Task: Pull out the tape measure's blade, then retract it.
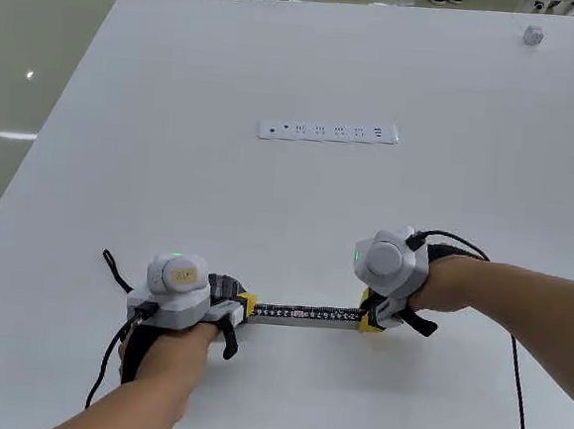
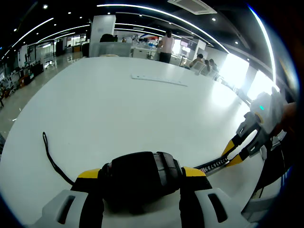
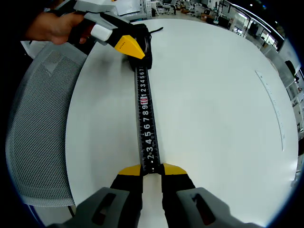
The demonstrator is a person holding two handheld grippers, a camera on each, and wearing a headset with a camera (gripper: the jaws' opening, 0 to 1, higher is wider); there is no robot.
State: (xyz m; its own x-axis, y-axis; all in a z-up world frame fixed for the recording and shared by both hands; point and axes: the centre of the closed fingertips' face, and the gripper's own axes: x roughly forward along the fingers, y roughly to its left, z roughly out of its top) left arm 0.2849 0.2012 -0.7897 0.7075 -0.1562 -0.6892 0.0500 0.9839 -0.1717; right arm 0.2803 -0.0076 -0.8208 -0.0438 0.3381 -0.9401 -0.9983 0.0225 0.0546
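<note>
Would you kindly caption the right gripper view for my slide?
Right tongs pinch the tape blade drawn from its case, which the left tongs hold.

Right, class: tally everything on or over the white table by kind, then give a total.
tape measure: 1
power strip: 1
small white object at the far corner: 1
hand-held gripper: 2, left and right
Total: 5

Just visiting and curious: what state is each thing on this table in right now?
Tape measure case: gripped at its sides.
Blade: partly pulled out, stretched between the grippers.
Left gripper: shut on the case.
Right gripper: shut on the blade's end.
Power strip: nothing plugged in.
</note>
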